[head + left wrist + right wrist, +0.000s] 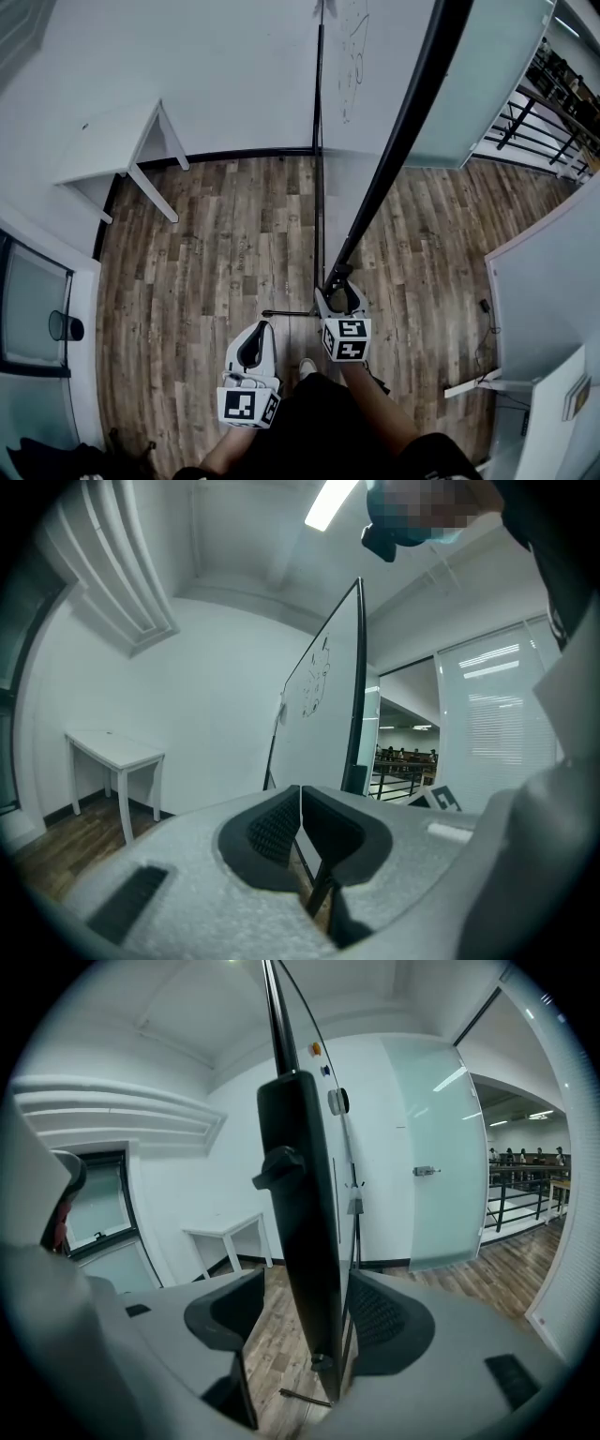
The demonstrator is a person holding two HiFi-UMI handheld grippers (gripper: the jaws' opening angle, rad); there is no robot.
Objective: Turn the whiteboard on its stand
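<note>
The whiteboard [375, 75] stands edge-on ahead of me, its black frame edge [403, 122] slanting down to my right gripper [339, 292]. In the right gripper view that frame edge [305, 1222] rises between the jaws of the right gripper [305, 1312]. The jaws stand wide, and there is a clear gap at the left pad [230, 1312]. My left gripper [251, 349] hangs lower left, apart from the board. In the left gripper view the left gripper [300, 808] has its jaws together on nothing, with the whiteboard [323, 724] beyond. The stand's thin pole [319, 187] runs down to a foot bar [286, 313] on the wood floor.
A white table [112, 150] stands against the wall at the left. A frosted glass panel [487, 84] and a black railing [534, 122] lie at the far right. White furniture [544, 300] lines the right side, and a dark round object [66, 326] sits at the left.
</note>
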